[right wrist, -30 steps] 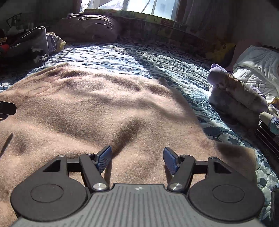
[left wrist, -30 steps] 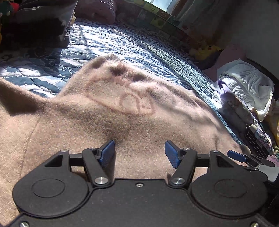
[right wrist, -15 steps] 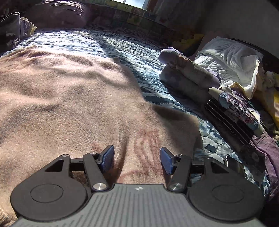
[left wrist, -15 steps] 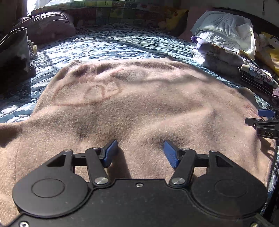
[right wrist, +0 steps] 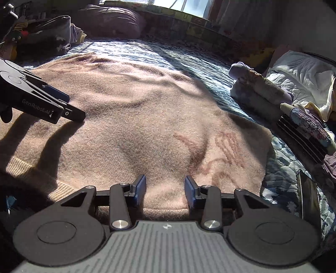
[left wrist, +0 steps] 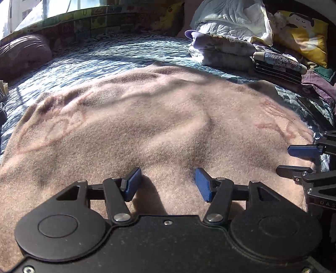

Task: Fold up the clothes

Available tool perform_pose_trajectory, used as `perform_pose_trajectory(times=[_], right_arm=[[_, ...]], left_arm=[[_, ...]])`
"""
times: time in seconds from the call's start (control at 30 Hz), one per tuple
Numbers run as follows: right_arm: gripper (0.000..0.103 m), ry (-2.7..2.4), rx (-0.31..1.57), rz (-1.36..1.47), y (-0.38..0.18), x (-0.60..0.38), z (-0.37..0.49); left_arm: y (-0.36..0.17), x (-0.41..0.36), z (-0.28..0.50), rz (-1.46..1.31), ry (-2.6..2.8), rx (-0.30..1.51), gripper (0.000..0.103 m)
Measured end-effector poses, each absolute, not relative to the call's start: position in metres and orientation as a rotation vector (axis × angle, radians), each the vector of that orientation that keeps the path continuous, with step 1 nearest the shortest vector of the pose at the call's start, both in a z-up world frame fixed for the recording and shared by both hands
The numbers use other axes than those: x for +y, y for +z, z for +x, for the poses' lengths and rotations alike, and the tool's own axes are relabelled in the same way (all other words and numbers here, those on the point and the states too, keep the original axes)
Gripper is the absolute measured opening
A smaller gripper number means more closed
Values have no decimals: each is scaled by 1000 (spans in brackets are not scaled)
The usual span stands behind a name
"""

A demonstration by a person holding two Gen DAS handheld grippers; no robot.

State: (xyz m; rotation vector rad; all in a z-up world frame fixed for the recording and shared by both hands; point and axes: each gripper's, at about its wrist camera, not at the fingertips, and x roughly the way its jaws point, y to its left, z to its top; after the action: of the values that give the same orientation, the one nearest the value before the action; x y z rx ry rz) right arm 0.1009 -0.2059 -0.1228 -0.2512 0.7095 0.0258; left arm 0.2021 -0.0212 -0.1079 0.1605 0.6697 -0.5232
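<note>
Since a second ago we've swung both tongs, left [left wrist: 166,181] and right [right wrist: 164,189], spread wide and empty, down to the near ribbed hem of the pink sweater [right wrist: 136,109] flat on the bed [right wrist: 189,56]: soft, limp knit, best pinched at hem corners.

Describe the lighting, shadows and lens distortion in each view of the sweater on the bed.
Left wrist view: hard sunlight rakes the pink sweater, wrinkles throw dark bands, and the fisheye bulges the bed. Right wrist view: the left claw casts long finger shadows on the sweater; the window is blown out; the corners darken.
</note>
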Motion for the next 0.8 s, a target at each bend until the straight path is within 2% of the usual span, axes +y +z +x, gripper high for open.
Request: perform_pose_trajectory(times=[0.1, 0.2, 0.3, 0.4, 0.57, 0.63, 0.7, 0.8], right_arm=[[33, 23, 649, -232, -114, -216, 86], [32, -20, 540, -236, -112, -221, 81], [32, -61, 645, -153, -134, -244, 95], [30, -49, 666, -129, -132, -257, 90], [28, -39, 650, -105, -134, -276, 72], [34, -44, 647, -69, -134, -282, 70], [34, -50, 647, -17, -132, -290, 69], [29, -69, 601, 20, -127, -294, 62]], left_arm=[[-102, -26, 195, 140, -546, 585, 55], [-106, -43, 193, 150, -587, 593, 55], [-119, -66, 194, 253, -579, 667, 58], [-117, -69, 194, 241, -550, 687, 59], [-110, -75, 175, 215, -544, 645, 59], [-109, -82, 165, 197, -558, 639, 59], [-112, -91, 154, 205, -570, 646, 59], [-120, -104, 132, 274, -570, 624, 59]])
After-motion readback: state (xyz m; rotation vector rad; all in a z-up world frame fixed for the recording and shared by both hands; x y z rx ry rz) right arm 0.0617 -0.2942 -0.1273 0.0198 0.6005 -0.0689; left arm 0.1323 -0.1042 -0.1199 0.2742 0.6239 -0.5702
